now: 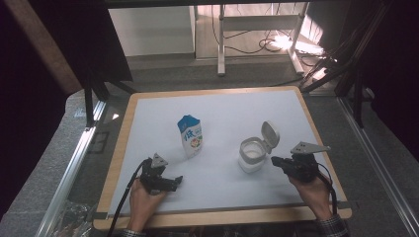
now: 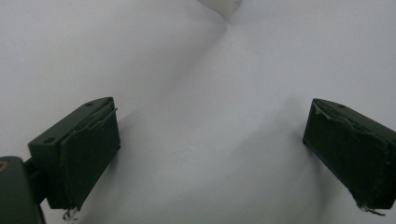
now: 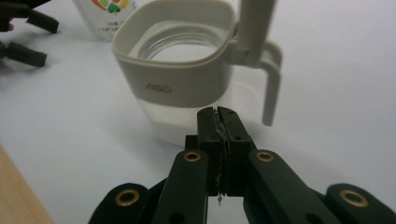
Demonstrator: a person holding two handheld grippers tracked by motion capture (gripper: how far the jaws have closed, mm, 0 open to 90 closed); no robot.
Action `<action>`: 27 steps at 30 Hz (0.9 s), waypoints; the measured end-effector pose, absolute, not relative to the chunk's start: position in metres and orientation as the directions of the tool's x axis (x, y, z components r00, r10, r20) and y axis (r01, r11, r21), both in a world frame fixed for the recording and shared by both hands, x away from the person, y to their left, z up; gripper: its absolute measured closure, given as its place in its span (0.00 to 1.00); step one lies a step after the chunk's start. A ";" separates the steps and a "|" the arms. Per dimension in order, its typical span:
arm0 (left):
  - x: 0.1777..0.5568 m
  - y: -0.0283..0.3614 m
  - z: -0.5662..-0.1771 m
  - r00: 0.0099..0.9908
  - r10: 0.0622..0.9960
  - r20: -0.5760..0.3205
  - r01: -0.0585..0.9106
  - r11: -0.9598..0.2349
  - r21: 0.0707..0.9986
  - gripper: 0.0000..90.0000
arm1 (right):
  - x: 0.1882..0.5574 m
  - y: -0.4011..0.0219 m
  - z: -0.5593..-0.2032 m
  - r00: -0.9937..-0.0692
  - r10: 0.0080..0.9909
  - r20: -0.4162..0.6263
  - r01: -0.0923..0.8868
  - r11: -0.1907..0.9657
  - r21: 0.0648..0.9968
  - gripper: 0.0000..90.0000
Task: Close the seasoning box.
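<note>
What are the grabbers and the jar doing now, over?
Left gripper open, empty, on the mat. Right gripper shut, empty, just short of the jar. Jar lid flipped up. Pouch upright, clear of both.

High view looks down on the table [image 1: 148,106]; tool views sit low — both share its jar [image 1: 252,154].

Large white character, not legible, on blue-white pouch [image 1: 190,136].

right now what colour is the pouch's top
Blue, above a white body; the pouch shows best in the high view.
</note>
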State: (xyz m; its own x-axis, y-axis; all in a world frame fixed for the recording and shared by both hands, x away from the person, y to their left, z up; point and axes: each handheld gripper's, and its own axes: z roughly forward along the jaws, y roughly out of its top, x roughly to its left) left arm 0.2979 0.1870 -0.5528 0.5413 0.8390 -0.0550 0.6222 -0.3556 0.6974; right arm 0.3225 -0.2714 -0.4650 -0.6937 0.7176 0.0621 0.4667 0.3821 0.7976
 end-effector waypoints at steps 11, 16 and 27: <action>0.298 0.187 -0.553 0.543 0.838 -0.053 0.622 -0.359 0.696 0.04 | 0.341 -0.279 -0.459 -0.662 0.746 0.071 0.479 0.348 0.806 0.99; 0.298 0.187 -0.553 0.545 0.837 -0.051 0.622 -0.362 0.694 0.04 | 0.347 -0.282 -0.454 -0.653 0.752 0.088 0.481 0.323 0.815 0.99; 0.298 0.187 -0.553 0.545 0.837 -0.051 0.622 -0.362 0.695 0.04 | 0.356 -0.282 -0.441 -0.654 0.751 0.095 0.467 0.302 0.831 0.99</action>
